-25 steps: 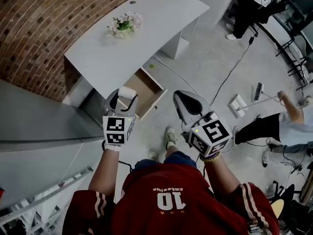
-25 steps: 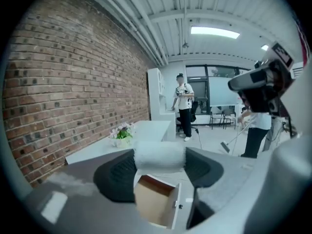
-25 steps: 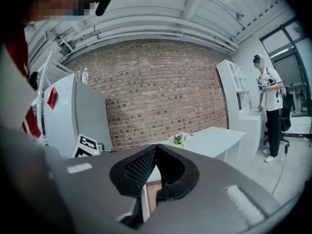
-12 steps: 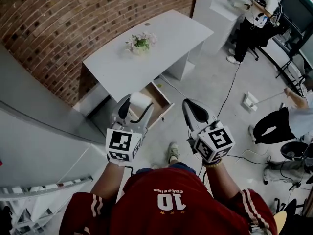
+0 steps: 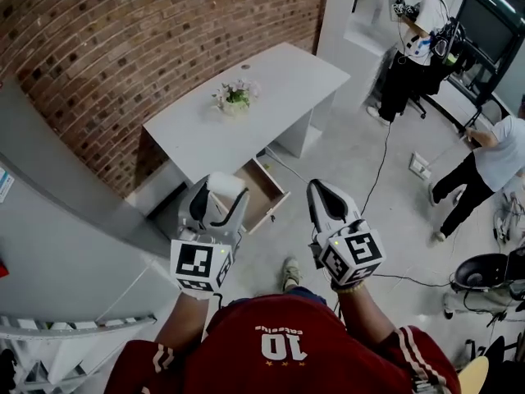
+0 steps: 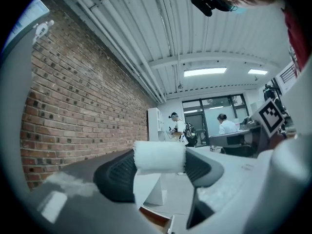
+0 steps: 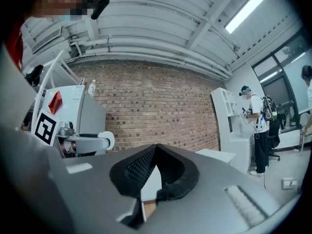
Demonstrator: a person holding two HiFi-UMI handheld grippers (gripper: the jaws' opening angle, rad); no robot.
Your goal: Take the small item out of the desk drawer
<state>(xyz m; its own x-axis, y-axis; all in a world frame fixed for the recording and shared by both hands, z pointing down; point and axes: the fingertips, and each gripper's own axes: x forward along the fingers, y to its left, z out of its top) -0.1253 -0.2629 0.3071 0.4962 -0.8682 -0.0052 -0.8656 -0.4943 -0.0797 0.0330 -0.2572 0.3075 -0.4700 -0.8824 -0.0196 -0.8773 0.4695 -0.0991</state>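
A small white cylinder-shaped item (image 5: 225, 187) (image 6: 159, 156) sits crosswise between the jaws of my left gripper (image 5: 221, 197) (image 6: 161, 165), which is shut on it and held up in the air in front of the desk. The white desk (image 5: 275, 84) stands against the brick wall, and its wooden drawer (image 5: 267, 194) is pulled open below the front edge. What lies inside the drawer is hidden. My right gripper (image 5: 321, 189) (image 7: 154, 152) hangs beside the left one with its jaws shut and nothing between them.
A small pot of flowers (image 5: 235, 96) stands on the desk. A grey curved counter (image 5: 57, 220) runs along the left. Two people (image 5: 410, 43) (image 5: 480, 167) stand at the right, with a cable (image 5: 384, 158) across the floor and a black chair (image 5: 484, 273) at the lower right.
Both grippers have come back toward the person and stand a little lower in the view, away from the desk. The left one still holds the white item. The head view has tilted up toward the wall.
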